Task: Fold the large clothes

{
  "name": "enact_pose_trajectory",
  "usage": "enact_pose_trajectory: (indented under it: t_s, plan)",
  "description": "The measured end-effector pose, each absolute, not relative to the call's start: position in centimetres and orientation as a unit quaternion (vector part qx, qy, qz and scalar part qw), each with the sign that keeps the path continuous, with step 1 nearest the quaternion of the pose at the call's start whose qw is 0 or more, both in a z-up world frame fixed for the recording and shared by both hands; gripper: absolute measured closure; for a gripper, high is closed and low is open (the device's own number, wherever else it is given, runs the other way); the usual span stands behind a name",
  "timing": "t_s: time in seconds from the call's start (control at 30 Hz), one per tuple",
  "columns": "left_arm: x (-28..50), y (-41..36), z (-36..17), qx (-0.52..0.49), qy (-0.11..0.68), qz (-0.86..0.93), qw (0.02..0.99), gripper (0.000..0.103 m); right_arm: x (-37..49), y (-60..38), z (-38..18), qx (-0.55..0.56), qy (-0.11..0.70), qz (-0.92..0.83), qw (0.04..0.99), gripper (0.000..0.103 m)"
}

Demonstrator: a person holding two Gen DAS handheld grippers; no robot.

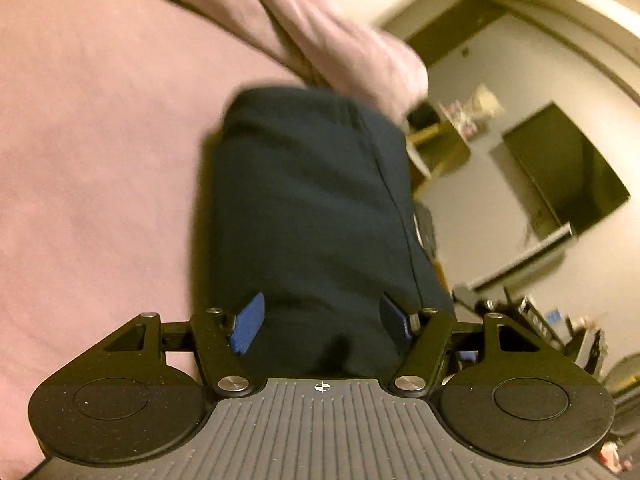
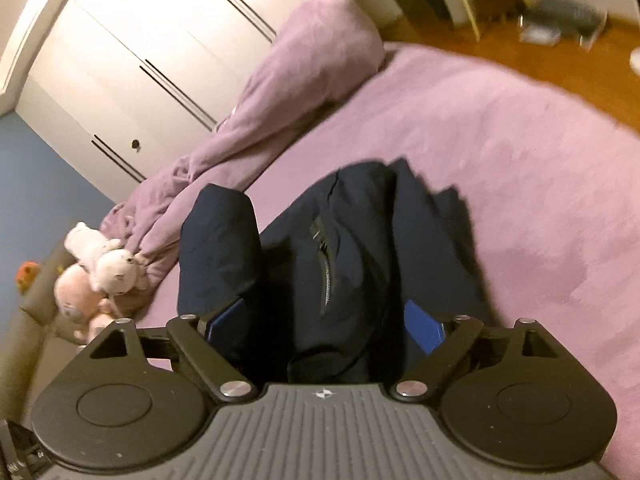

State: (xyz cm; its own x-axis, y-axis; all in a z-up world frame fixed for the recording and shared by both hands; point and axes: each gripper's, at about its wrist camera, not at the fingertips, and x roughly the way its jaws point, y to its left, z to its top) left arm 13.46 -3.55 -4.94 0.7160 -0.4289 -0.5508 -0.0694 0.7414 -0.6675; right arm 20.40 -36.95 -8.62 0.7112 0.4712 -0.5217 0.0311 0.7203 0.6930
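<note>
Light: warm, yellowish indoor light, fairly dim.
Glare: white wardrobe [image 2: 132, 60] blown out.
Blur: motion smear on dark garment [image 1: 312, 216] edges and room background.
Distortion: strong fisheye bending, dark vignetted corners.
Shadows: soft, under garment on purple bedcover [image 2: 520, 168].
</note>
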Motion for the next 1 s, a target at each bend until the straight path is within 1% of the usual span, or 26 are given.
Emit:
enact_pose_trajectory:
  t_s: [0.03, 0.1, 0.23, 0.33, 0.57, 0.63, 0.67, 0.7, 0.73, 0.8, 0.83, 0.93, 1.0]
  plan:
    - [13.3, -2.7, -4.8, -0.342, 0.354, -0.085, 0.867, 0.034, 20.8, -36.9, -9.0, 0.362, 0.363, 0.144, 0.846, 0.009]
    - [13.7, -1.6, -5.2, -0.347, 0.357, -0.05, 0.866, 0.034, 22.2, -36.3, -9.8, 0.377, 0.378, 0.174, 0.827, 0.004]
    - [15.9, -1.1, -6.8, -0.354, 0.378, -0.024, 0.855, 0.036, 23.7, -35.0, -10.2, 0.389, 0.393, 0.2, 0.809, 0.004]
    - [16.9, -2.1, -7.5, -0.35, 0.391, -0.033, 0.851, 0.036, 23.7, -34.6, -9.1, 0.389, 0.377, 0.233, 0.808, 0.004]
    - [18.0, -4.5, -8.1, -0.346, 0.397, -0.05, 0.849, 0.036, 24.2, -30.4, -7.6, 0.274, 0.401, 0.267, 0.832, 0.004]
    - [18.3, -5.1, -7.9, -0.33, 0.398, -0.052, 0.854, 0.033, 24.3, -29.0, -7.5, 0.24, 0.405, 0.259, 0.843, 0.004]
    - [18.4, -5.3, -7.8, -0.326, 0.398, -0.053, 0.856, 0.033, 24.2, -28.2, -7.4, 0.217, 0.409, 0.245, 0.852, 0.005]
    - [18.4, -5.3, -7.8, -0.325, 0.398, -0.053, 0.856, 0.033, 24.1, -27.7, -7.4, 0.2, 0.407, 0.23, 0.861, 0.018]
    - [18.2, -5.1, -7.8, -0.329, 0.4, -0.053, 0.854, 0.034, 23.9, -27.2, -7.4, 0.183, 0.402, 0.218, 0.87, 0.034]
    - [17.2, -4.1, -7.4, -0.337, 0.396, -0.046, 0.853, 0.037, 23.5, -26.7, -7.5, 0.162, 0.391, 0.215, 0.88, 0.044]
    - [17.0, -3.9, -7.0, -0.338, 0.386, -0.041, 0.857, 0.037, 23.2, -26.6, -7.4, 0.15, 0.384, 0.211, 0.886, 0.048]
    - [15.6, -2.7, -6.0, -0.308, 0.351, -0.007, 0.884, 0.035, 22.2, -26.5, -7.0, 0.126, 0.367, 0.201, 0.899, 0.053]
    - [15.7, -2.0, -6.6, -0.296, 0.365, 0.018, 0.883, 0.035, 22.0, -26.8, -7.3, 0.132, 0.366, 0.196, 0.9, 0.053]
